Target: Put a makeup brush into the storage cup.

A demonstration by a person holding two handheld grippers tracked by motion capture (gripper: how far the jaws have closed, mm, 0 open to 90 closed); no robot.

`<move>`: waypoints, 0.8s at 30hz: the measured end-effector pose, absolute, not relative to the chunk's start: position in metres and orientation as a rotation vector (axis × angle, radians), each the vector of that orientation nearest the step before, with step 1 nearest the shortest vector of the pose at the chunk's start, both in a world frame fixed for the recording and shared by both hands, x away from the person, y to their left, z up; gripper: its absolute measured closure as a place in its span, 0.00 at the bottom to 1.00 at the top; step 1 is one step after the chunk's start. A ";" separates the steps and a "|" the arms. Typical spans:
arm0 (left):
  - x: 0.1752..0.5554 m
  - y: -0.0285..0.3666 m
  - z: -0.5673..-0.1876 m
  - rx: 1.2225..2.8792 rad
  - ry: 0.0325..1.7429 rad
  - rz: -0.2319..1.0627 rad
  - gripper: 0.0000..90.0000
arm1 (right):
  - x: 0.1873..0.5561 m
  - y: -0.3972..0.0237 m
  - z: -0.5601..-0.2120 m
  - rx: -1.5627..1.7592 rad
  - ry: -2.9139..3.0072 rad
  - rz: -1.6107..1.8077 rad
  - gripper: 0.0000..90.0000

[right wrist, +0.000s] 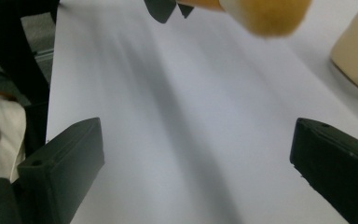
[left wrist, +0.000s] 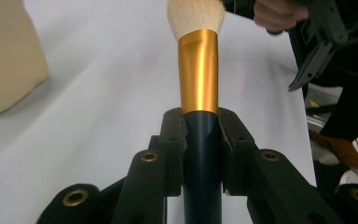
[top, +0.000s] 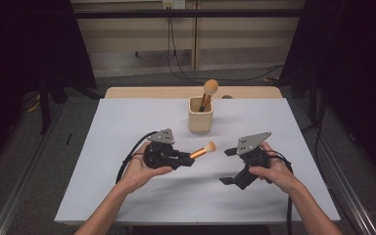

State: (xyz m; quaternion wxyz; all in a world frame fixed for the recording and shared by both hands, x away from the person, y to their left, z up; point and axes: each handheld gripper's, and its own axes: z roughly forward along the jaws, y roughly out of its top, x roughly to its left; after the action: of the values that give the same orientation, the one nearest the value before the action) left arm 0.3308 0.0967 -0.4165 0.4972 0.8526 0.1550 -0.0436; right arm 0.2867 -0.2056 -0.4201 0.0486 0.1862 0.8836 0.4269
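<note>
Jaws of left gripper (top: 188, 160) clamped tight on dark handle of makeup brush (top: 203, 150), just below its orange-gold ferrule; brush held off the white table (top: 127, 127), roughly level, bristle head pointing twd right gripper (top: 229, 166). Right jaws spread wide, nothing btwn them, just bare table under. Grippers near each other but apart. Beige cup (top: 200, 116) sits behind, w/ second brush (top: 208, 90) standing in it.

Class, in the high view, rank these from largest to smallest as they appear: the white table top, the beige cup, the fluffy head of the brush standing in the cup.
1. White table top
2. Beige cup
3. Brush head
</note>
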 end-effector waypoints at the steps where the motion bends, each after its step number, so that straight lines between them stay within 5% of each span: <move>1: 0.331 0.098 -0.416 2.057 0.381 -0.104 0.82 | 0.286 -0.207 -0.421 0.578 2.682 1.308 0.04; 24: 0.322 0.112 -0.418 1.795 0.349 -0.076 0.82 | 0.273 -0.204 -0.431 0.723 2.580 1.517 0.08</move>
State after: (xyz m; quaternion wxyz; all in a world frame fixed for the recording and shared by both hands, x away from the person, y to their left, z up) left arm 0.3218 0.1120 -0.4178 0.6095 0.7775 0.1513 -0.0330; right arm 0.2731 -0.2044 -0.4305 0.0313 0.2348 0.8374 0.4926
